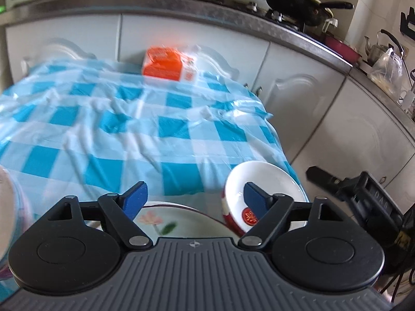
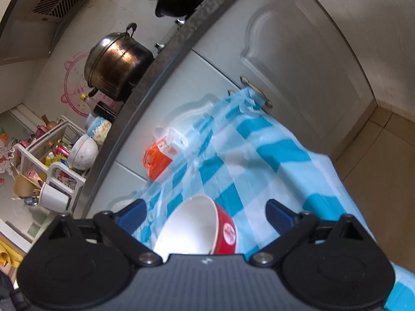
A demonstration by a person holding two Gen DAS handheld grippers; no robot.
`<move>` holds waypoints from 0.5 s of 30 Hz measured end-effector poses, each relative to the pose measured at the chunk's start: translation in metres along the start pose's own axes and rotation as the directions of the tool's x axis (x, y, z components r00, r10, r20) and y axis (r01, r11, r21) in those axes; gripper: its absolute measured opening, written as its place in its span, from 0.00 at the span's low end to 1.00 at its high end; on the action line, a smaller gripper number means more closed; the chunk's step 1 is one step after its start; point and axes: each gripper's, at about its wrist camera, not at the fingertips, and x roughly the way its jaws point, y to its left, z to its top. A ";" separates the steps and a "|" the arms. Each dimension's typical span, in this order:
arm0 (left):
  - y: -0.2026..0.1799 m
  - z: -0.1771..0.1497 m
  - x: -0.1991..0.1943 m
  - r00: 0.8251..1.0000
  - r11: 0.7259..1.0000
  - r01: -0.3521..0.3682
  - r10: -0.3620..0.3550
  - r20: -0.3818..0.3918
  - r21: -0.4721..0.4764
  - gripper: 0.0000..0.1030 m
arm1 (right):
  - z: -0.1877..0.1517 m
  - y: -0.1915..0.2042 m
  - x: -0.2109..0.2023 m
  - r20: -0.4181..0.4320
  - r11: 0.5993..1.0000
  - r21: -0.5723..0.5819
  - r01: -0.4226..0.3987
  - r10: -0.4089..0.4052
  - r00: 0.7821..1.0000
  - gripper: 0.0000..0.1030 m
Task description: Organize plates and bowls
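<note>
A red bowl with a white inside point(image 1: 259, 189) stands on the near right corner of the table with the blue checked cloth point(image 1: 116, 134). A white plate with a pink flower print point(image 1: 168, 220) lies beside it, under my left gripper point(image 1: 193, 198), which is open and empty above the plate. In the right wrist view the same red bowl point(image 2: 202, 230) sits between the open fingers of my right gripper point(image 2: 207, 211), close to the palm. The jaws stand wide apart and do not touch the bowl. The right gripper's body point(image 1: 363, 194) shows at the right edge of the left view.
An orange and white carton point(image 1: 168, 63) lies at the far edge of the table against white cabinet doors point(image 1: 298, 83). The counter above holds a black wok point(image 1: 298, 2), a metal pot point(image 2: 119, 62) and a dish rack with bowls point(image 2: 64, 155). Tiled floor point(image 2: 384, 134) lies right of the table.
</note>
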 end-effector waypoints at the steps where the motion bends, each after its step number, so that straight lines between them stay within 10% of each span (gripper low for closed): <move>1: -0.001 0.000 0.005 1.000 1.000 0.006 -0.006 -0.009 -0.001 0.89 | -0.001 -0.001 0.001 -0.007 1.000 0.001 -0.003 0.003 1.000 0.90; 15: -0.019 0.004 0.058 0.996 0.999 0.038 -0.035 -0.082 0.032 0.61 | -0.008 -0.010 0.009 -0.078 1.000 -0.017 -0.014 0.013 0.997 0.78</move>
